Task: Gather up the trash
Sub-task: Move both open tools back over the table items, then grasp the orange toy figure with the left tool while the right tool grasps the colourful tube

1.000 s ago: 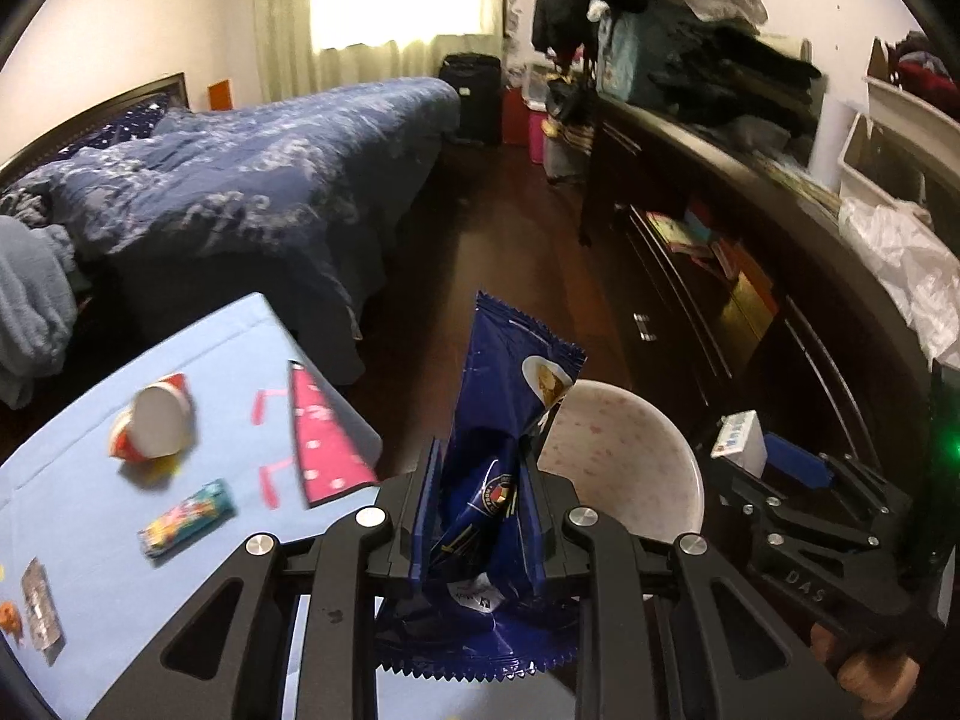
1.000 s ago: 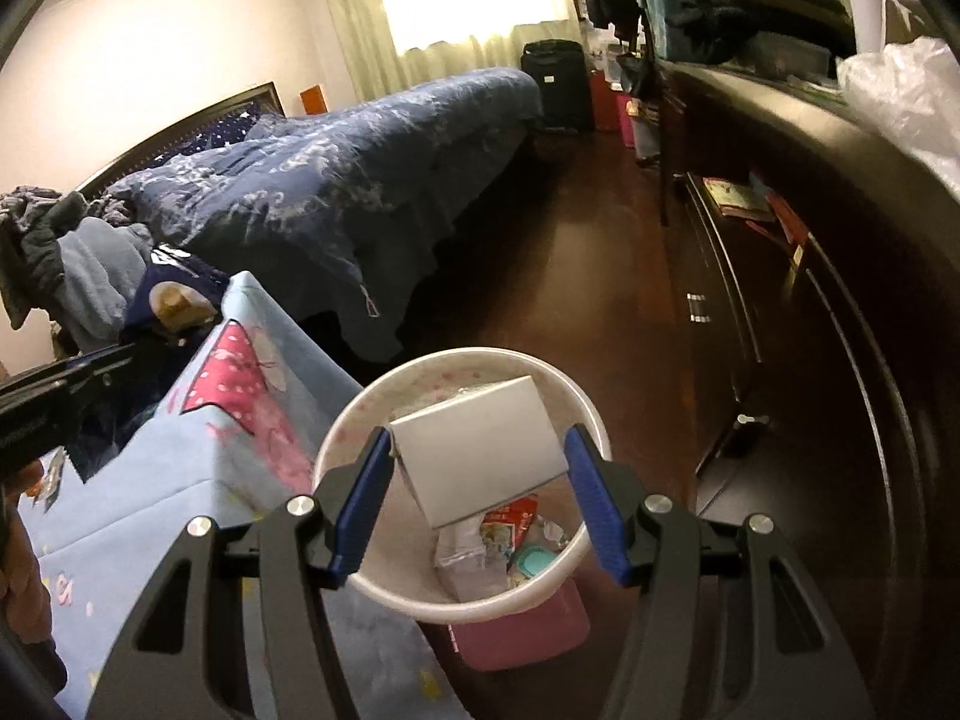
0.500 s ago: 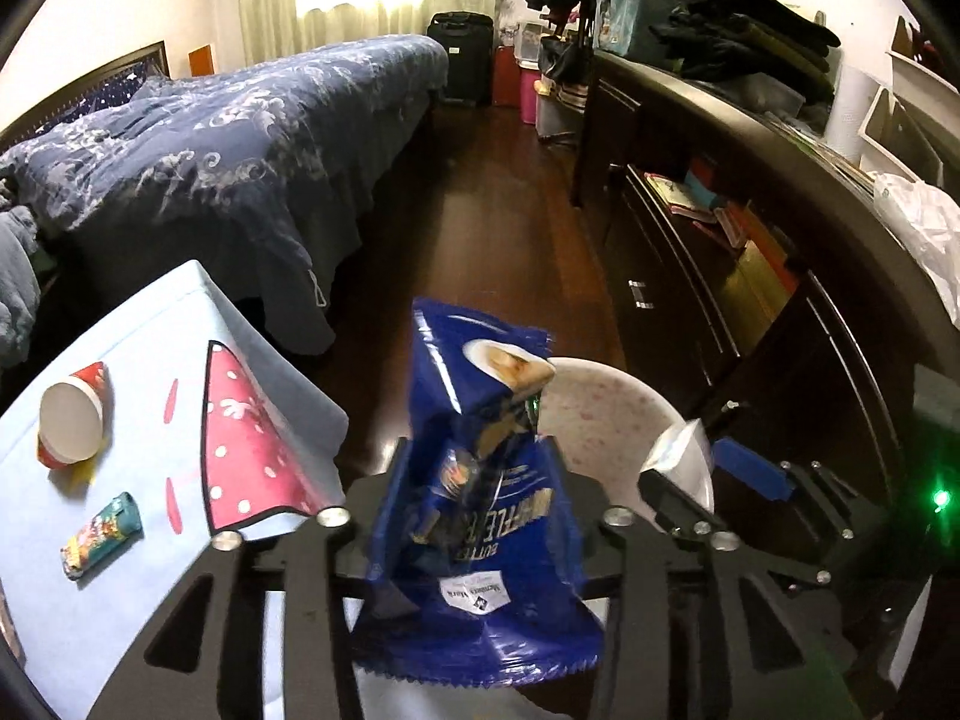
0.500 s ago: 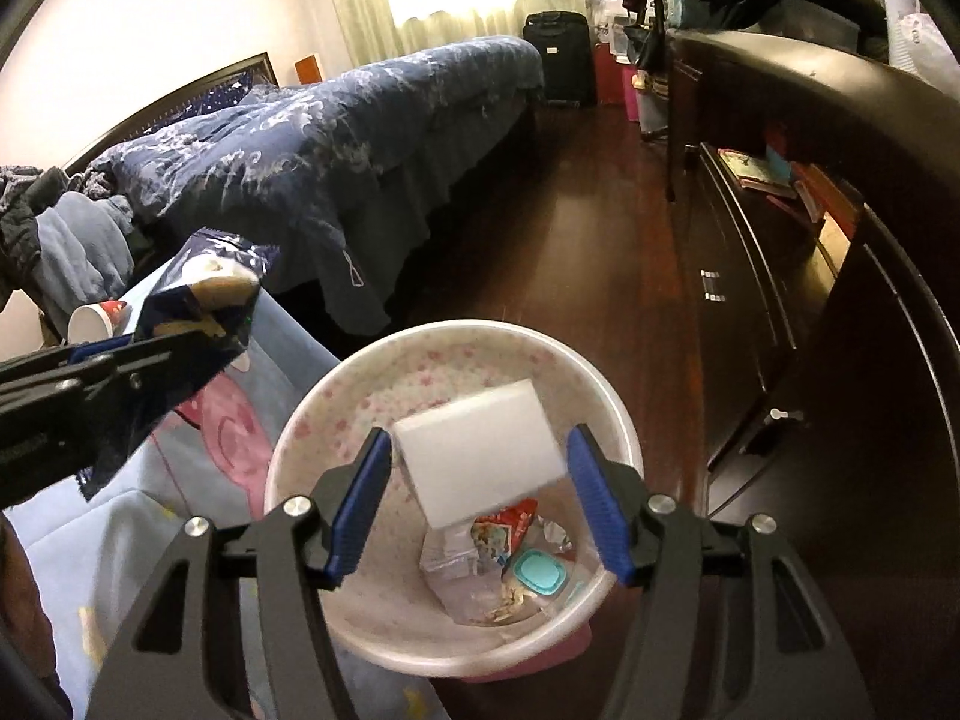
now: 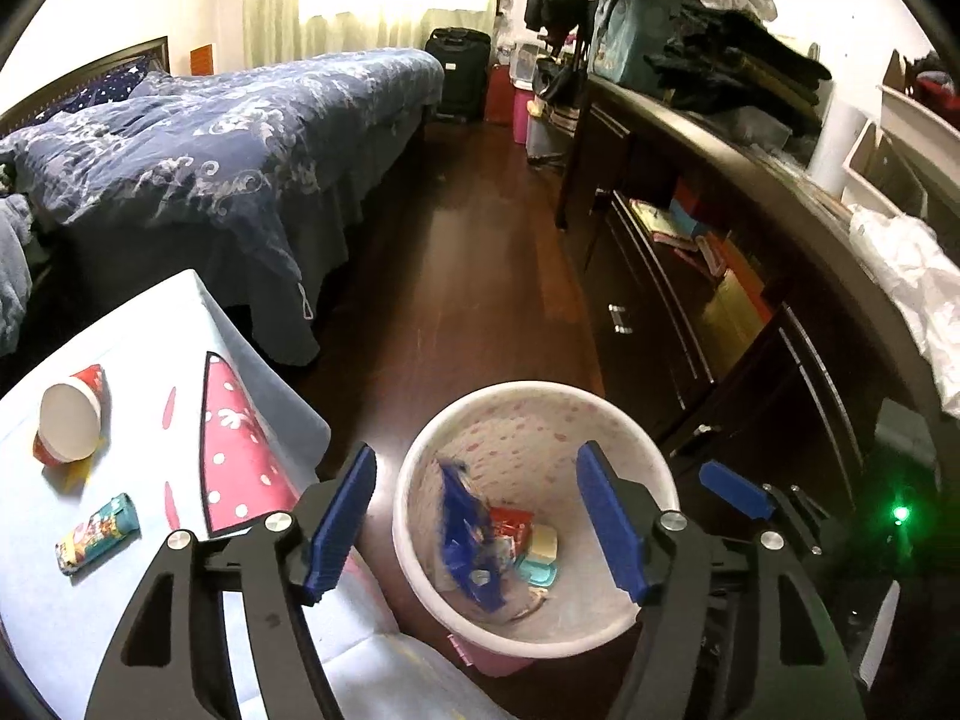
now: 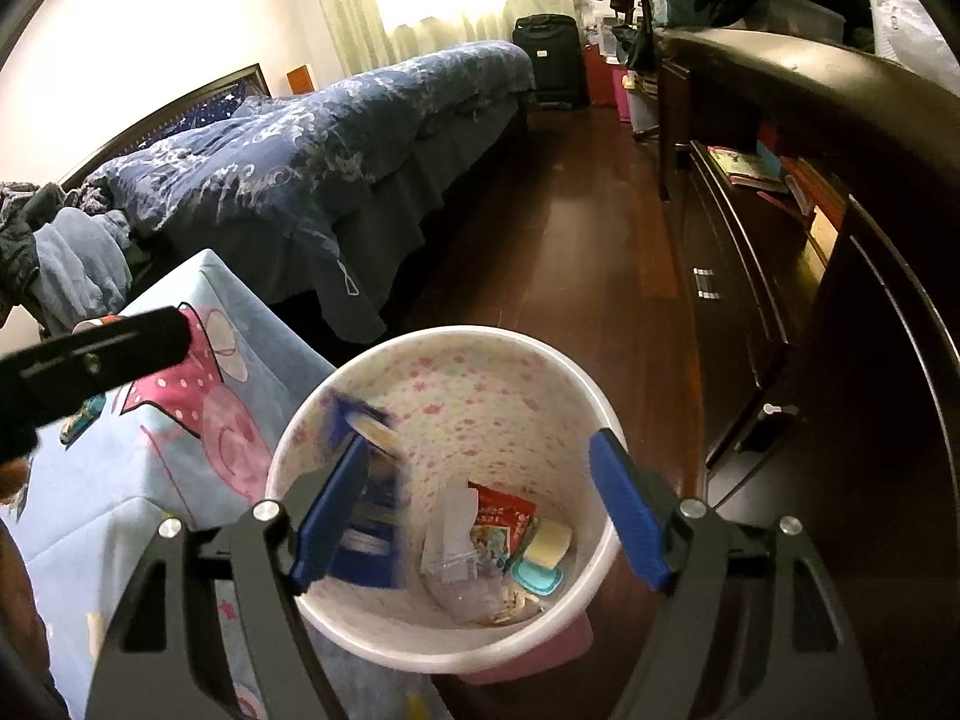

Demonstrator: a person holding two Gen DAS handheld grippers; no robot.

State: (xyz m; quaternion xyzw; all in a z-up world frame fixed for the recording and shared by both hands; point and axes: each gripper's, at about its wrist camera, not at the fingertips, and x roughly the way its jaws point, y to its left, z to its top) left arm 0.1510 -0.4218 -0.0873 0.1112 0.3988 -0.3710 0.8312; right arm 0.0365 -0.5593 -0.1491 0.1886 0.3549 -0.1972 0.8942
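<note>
A white flower-print trash bin [image 5: 420, 456] stands on the floor beside the table; it also shows in the right wrist view [image 6: 456, 342]. A blue snack bag [image 5: 465, 534] is blurred inside it, also in the right wrist view [image 6: 366, 480]. A pale sponge [image 6: 549, 540] lies at the bottom with other wrappers. My left gripper [image 5: 477, 528] is open and empty above the bin. My right gripper [image 6: 480, 516] is open and empty above the bin. A red paper cup [image 5: 69, 420] and a small colourful wrapper [image 5: 96, 531] lie on the blue tablecloth [image 5: 150, 330].
A bed with a blue duvet [image 5: 210, 138] stands at the left. A dark dresser [image 5: 750, 312] runs along the right, piled with clothes. Dark wood floor [image 5: 474, 276] lies between them. A black suitcase [image 5: 459, 72] stands at the far end.
Both grippers opened over the bin. The blue snack bag left my left gripper and the white sponge left my right gripper; both are now in the bin.
</note>
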